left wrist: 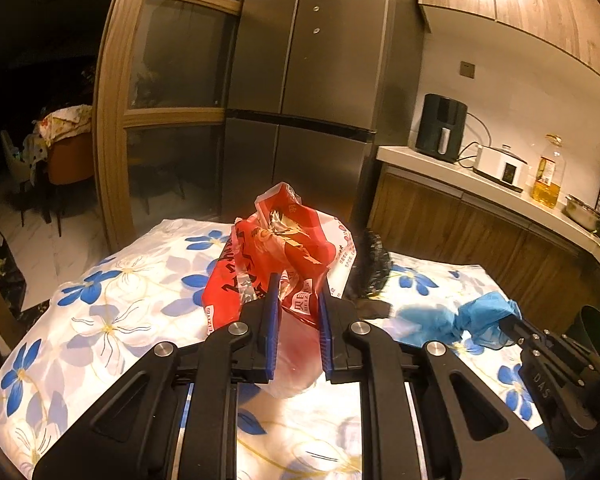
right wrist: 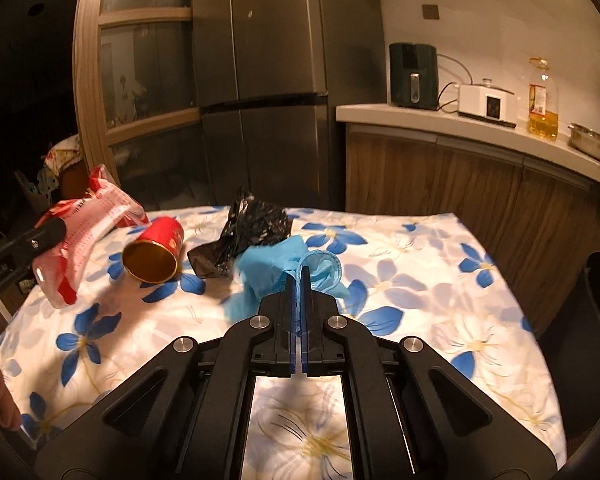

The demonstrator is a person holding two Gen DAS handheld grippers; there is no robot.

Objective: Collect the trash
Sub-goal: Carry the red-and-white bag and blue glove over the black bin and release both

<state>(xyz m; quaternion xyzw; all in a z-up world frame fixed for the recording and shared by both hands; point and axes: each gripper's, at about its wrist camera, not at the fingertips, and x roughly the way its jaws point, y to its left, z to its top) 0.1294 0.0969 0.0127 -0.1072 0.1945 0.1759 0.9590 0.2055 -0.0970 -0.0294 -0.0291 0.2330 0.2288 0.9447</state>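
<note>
Blue pads pinch thin plastic on both sides. My left gripper (left wrist: 298,292) is clamped on the red-and-white wrapper (left wrist: 284,256), which bulges above the fingers at the centre of the left view and seems to hang clear of the cloth. My right gripper (right wrist: 300,280) is squeezed nearly flat on the blue glove (right wrist: 284,264), mid-frame in the right view.

Still lying on the flowered tablecloth (right wrist: 420,280) are the red cup (right wrist: 156,252), tipped on its side left of centre, and the crumpled black bag (right wrist: 252,228) just behind the glove. A dark bin (right wrist: 596,308) shows at the right edge, beside the table.

I judge the step is carrying both pieces to that bin. Both are flimsy, so I'd keep the grip firm, lift before swinging right, avoid snagging the cloth, and let go only once over the opening.
</note>
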